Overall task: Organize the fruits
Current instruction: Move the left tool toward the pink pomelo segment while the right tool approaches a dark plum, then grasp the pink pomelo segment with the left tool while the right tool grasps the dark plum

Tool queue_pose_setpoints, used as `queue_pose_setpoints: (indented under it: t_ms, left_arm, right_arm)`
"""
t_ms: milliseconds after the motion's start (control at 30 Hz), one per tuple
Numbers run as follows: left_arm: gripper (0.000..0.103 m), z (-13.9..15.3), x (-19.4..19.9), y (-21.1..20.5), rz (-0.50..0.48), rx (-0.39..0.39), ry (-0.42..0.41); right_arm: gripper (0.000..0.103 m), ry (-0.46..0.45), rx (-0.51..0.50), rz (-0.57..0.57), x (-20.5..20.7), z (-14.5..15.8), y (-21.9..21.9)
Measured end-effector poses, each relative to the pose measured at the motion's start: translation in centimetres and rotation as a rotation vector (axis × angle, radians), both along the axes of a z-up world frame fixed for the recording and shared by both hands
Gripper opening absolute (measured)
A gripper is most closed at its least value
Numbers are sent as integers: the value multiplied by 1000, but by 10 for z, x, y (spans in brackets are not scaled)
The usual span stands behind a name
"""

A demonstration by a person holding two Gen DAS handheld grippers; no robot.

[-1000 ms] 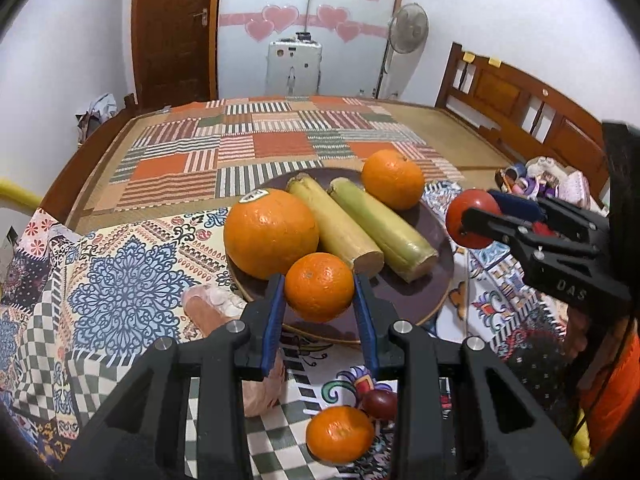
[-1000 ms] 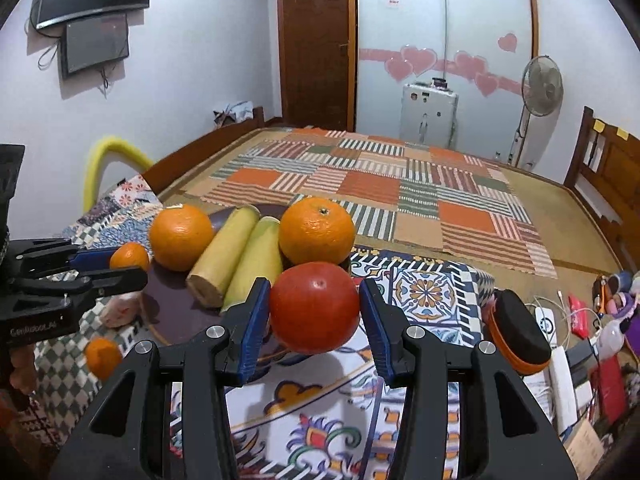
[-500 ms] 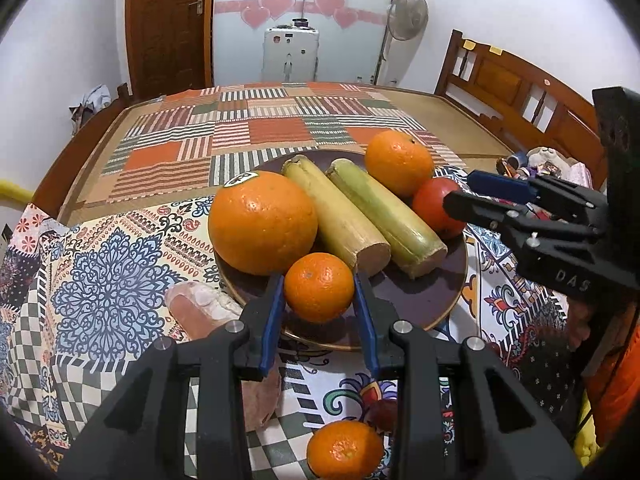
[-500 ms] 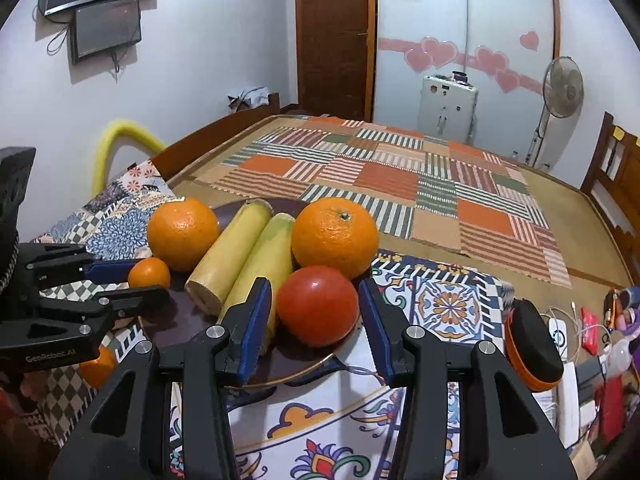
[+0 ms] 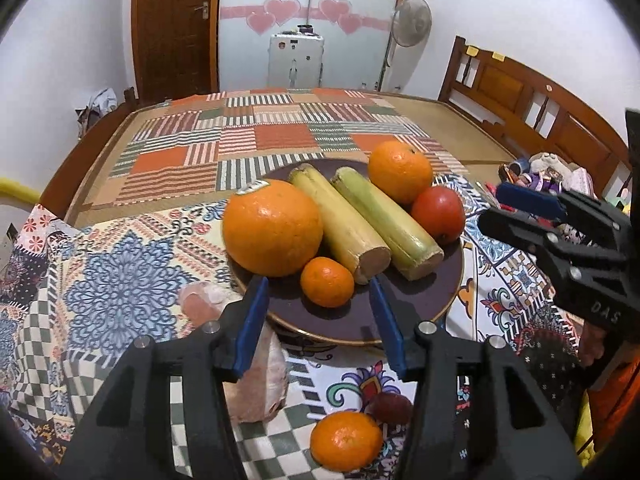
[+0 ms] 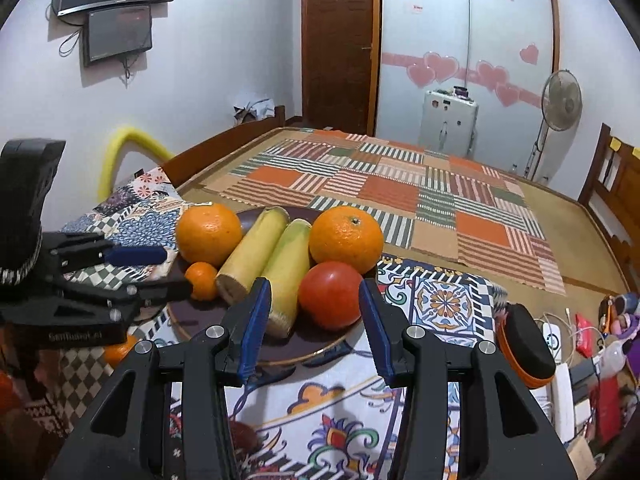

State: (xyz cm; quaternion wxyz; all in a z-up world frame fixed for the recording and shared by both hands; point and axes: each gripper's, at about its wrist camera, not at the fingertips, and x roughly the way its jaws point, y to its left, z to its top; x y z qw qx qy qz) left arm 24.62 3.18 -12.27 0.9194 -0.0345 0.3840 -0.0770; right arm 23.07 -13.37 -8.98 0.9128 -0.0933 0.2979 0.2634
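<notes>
A dark round plate [image 5: 424, 304] holds a big orange [image 5: 272, 228], two sugarcane pieces [image 5: 360, 220], a second orange [image 5: 400, 170], a red tomato [image 5: 438, 214] and a small mandarin [image 5: 327, 281]. My left gripper [image 5: 318, 300] is open, its jaws on either side of the mandarin and just short of it. My right gripper [image 6: 314, 308] is open, with the tomato [image 6: 331, 295] lying on the plate [image 6: 304, 344] just beyond its tips. Another mandarin [image 5: 346, 440] and a dark red fruit [image 5: 390, 408] lie on the cloth below the left gripper.
A pink wrapped lump [image 5: 256, 372] lies left of the plate on the patterned tablecloth [image 5: 120, 280]. A black and orange case [image 6: 524, 344] and assorted clutter [image 6: 592, 344] sit to the right. A patchwork bed [image 6: 400, 188] lies behind.
Both grippers have opened: the left let go of the small mandarin on the plate, the right let go of the tomato there. Both have drawn back a little.
</notes>
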Motion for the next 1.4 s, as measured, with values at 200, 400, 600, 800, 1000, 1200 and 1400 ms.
queue_pose_setpoints:
  t_ms: [200, 400, 600, 800, 1000, 1200, 1400]
  left_arm:
    - [57, 14, -21, 23, 36, 11, -30]
    - [58, -5, -26, 39, 58, 17, 53]
    - [58, -29, -16, 43, 49, -31, 140]
    - [51, -38, -5, 38, 48, -20, 158]
    - [43, -38, -11, 42, 35, -37, 156]
    - [42, -36, -33, 59, 29, -49, 181]
    - [42, -34, -63, 63, -11, -11, 194]
  right_arm:
    - [43, 3, 22, 6, -9, -1, -3]
    - [44, 38, 31, -3, -13, -16, -7]
    - [44, 75, 18, -16, -16, -34, -13]
    - [44, 84, -5, -9, -23, -42, -15]
    - [48, 100, 0, 4, -32, -46, -17]
    - [48, 114, 5, 28, -43, -49, -15]
    - [48, 121, -3, 45, -51, -53, -12]
